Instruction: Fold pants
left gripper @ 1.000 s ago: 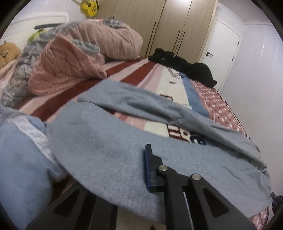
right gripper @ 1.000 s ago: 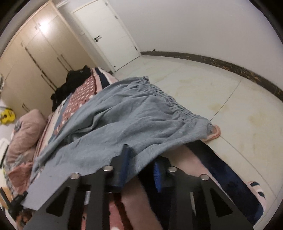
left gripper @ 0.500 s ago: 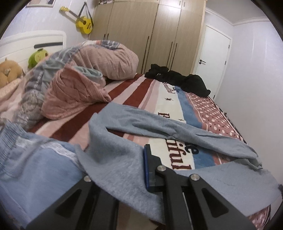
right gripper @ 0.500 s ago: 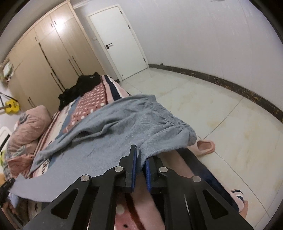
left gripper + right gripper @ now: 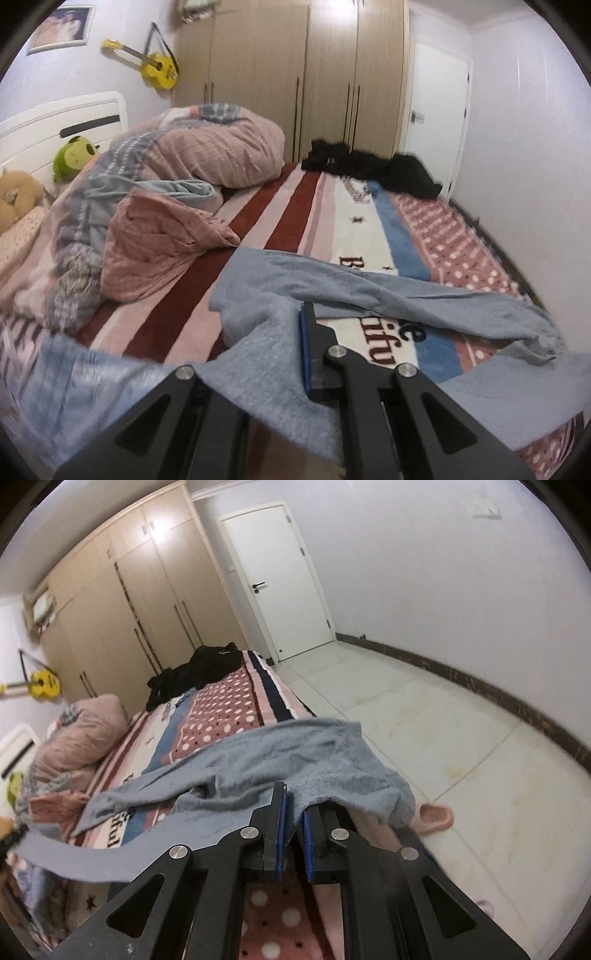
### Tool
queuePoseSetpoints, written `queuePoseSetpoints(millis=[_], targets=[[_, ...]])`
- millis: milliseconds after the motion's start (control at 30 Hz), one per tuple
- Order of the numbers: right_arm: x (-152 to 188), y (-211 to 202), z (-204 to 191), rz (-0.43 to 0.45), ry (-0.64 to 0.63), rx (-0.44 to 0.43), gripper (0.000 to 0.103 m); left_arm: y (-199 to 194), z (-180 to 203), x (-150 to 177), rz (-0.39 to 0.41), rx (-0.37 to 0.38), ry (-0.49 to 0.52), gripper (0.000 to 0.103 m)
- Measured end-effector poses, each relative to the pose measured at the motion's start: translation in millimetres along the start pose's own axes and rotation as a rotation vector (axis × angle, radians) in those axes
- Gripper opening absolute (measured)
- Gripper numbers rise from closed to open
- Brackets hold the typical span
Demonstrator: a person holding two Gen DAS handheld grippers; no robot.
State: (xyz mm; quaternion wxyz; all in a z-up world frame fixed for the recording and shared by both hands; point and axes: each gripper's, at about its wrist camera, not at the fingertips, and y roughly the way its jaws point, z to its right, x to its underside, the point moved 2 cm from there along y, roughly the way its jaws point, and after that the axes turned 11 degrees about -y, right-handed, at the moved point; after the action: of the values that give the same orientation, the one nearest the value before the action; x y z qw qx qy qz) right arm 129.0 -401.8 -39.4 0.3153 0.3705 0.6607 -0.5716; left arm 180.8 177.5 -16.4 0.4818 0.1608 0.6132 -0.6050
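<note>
Two grippers hold one pair of grey pants [image 5: 388, 291] above a striped blanket [image 5: 295, 206] on the bed. Right gripper [image 5: 293, 812]: jaws clamped on a fold of the pants' edge near the bed's side. Left gripper [image 5: 255, 354]: cloth draped between the fingers, one finger hidden, so its closure cannot be judged. Blanket lettering is partly covered; "ifu" and "e" are legible. Black clothes [image 5: 373, 170] lie at the blanket's far end.
</note>
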Motion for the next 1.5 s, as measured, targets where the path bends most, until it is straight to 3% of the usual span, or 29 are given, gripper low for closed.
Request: queuePoseSetpoints(millis=[167,433,567,700,833,867,900,1000,1067,1100,1133,1233,1267,1333,1500], targets=[[-51.2,41.4,-19.4,-0.047,-0.076,0.002,0.003,83.2,13.8,-46.0,-0.151,-0.071,0.027,0.006],[-114.9,140.6,-55.2,-0.123,-0.19,0.047,0.003,186.1,23.9,-86.1,-0.285,-0.196,0.068,0.008],[-122.7,194.7,-63.3,-0.194,-0.204,0.073,0.003,230.9,14.4,-90.9,-0.428,-0.195,0.071,0.011],[-120.7,247.6,-62.5,-0.257,-0.224,0.138,0.003,248.5,3.4,-88.9,-0.488,-0.202,0.06,0.011],[-109.3,289.2,-55.0,-0.289,-0.236,0.176,0.003,255.1,7.9,-80.2,-0.556,-0.237,0.145,0.013],[-105.5,295.1,-53.2,-0.297,-0.231,0.174,0.003,251.3,13.6,-77.0,-0.566,-0.214,0.182,0.026],[-101.9,300.2,-51.3,-0.304,-0.222,0.165,0.004,247.0,17.9,-77.8,-0.563,-0.184,0.196,0.05],[-92.6,309.2,-44.8,-0.324,-0.179,0.121,0.007,225.1,30.8,-87.1,-0.491,-0.094,0.208,0.085],[-88.2,305.2,-39.3,-0.323,-0.17,0.108,0.024,209.0,37.8,-93.4,-0.451,-0.086,0.22,0.091],[-86.5,300.5,-37.5,-0.318,-0.169,0.111,0.036,204.0,39.7,-95.2,-0.435,-0.112,0.234,0.091],[-86.6,294.6,-36.4,-0.307,-0.167,0.108,0.041,200.8,40.3,-96.6,-0.425,-0.135,0.252,0.091],[-86.9,277.0,-33.9,-0.299,-0.168,0.081,0.046,184.6,37.0,-101.0,-0.387,-0.173,0.299,0.094],[-86.8,272.6,-33.9,-0.299,-0.17,0.074,0.047,179.8,31.3,-102.7,-0.36,-0.229,0.305,0.101],[-86.1,263.2,-34.0,-0.295,-0.18,0.066,0.049,176.5,19.5,-105.6,-0.316,-0.308,0.325,0.102],[-80.0,246.3,-32.1,-0.292,-0.173,0.038,0.05,182.9,-5.4,-84.0,-0.41,-0.26,0.25,0.102]])
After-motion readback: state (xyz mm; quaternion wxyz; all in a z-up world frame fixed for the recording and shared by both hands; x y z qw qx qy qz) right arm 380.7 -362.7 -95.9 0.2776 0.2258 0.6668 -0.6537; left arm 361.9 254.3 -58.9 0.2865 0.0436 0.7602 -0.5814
